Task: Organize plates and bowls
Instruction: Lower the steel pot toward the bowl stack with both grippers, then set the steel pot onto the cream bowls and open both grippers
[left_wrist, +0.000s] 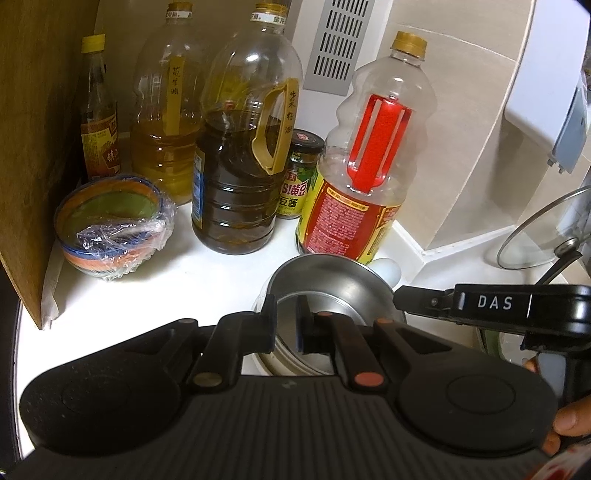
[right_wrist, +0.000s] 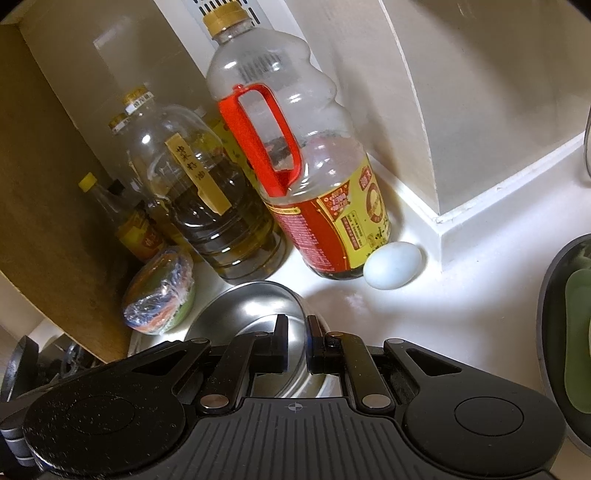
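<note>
A steel bowl (left_wrist: 328, 280) sits on the white counter (left_wrist: 207, 273), stacked on other dishes below it. My left gripper (left_wrist: 287, 321) is closed on the bowl's near-left rim. My right gripper (right_wrist: 297, 341) is closed on the same steel bowl's (right_wrist: 258, 306) right rim, and its black body (left_wrist: 480, 302) shows at the right of the left wrist view. A colourful striped bowl covered in plastic wrap (left_wrist: 114, 229) stands at the left by the cardboard; it also shows in the right wrist view (right_wrist: 162, 291).
Oil bottles (left_wrist: 240, 166), a red-handled bottle (left_wrist: 365, 166), a sauce jar (left_wrist: 299, 173) and a small vinegar bottle (left_wrist: 99, 110) stand at the back. A pale egg (right_wrist: 393, 264) lies by the wall corner. Cardboard panel (left_wrist: 33, 147) at left. A glass lid (left_wrist: 543, 229) and a dark pan (right_wrist: 565, 332) at right.
</note>
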